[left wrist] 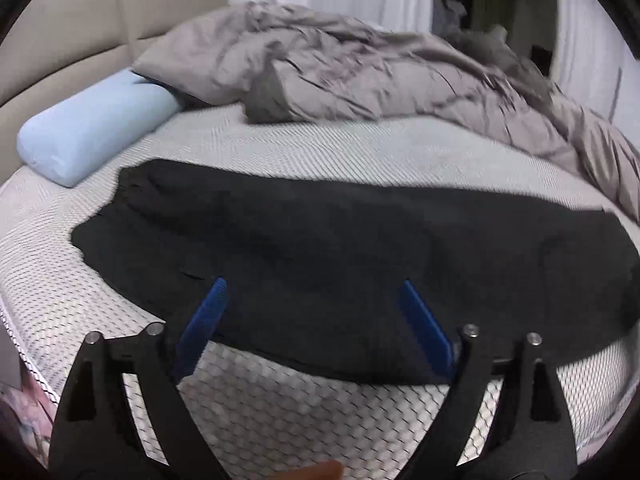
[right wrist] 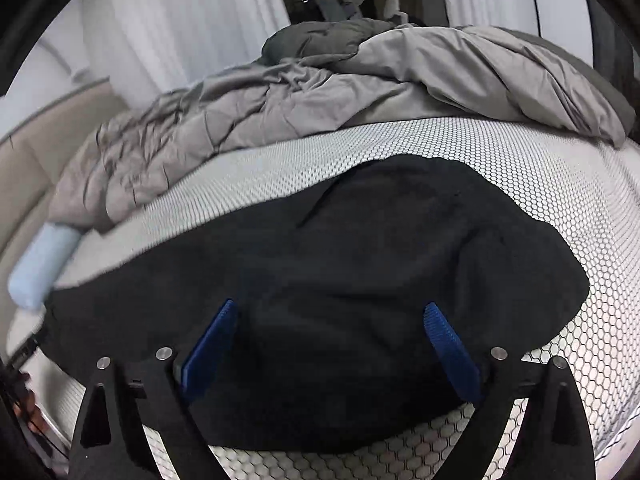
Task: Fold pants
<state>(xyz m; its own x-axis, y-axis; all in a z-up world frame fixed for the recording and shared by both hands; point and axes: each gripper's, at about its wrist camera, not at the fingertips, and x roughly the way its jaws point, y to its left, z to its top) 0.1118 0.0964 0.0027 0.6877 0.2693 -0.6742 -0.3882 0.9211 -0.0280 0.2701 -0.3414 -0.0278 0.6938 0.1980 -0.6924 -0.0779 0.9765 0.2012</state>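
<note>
The black pants (left wrist: 320, 232) lie flat as a long band across the white honeycomb-patterned mattress (left wrist: 280, 140), close to its near edge. My left gripper (left wrist: 313, 285) is open, its blue pads wide apart above the near edge of the fabric, with nothing pinched between them. In the right wrist view the pants (right wrist: 360, 240) fill the middle, ending in a rounded edge at the right. My right gripper (right wrist: 329, 307) is open too, hovering over the dark cloth with its fingers spread and apart from it.
A crumpled grey duvet (left wrist: 360, 72) is heaped along the far side of the bed (right wrist: 280, 104). A light blue bolster pillow (left wrist: 92, 128) lies at the left against the beige headboard (left wrist: 60, 40). White curtains (right wrist: 180, 32) hang behind. The mattress edge runs just below the grippers.
</note>
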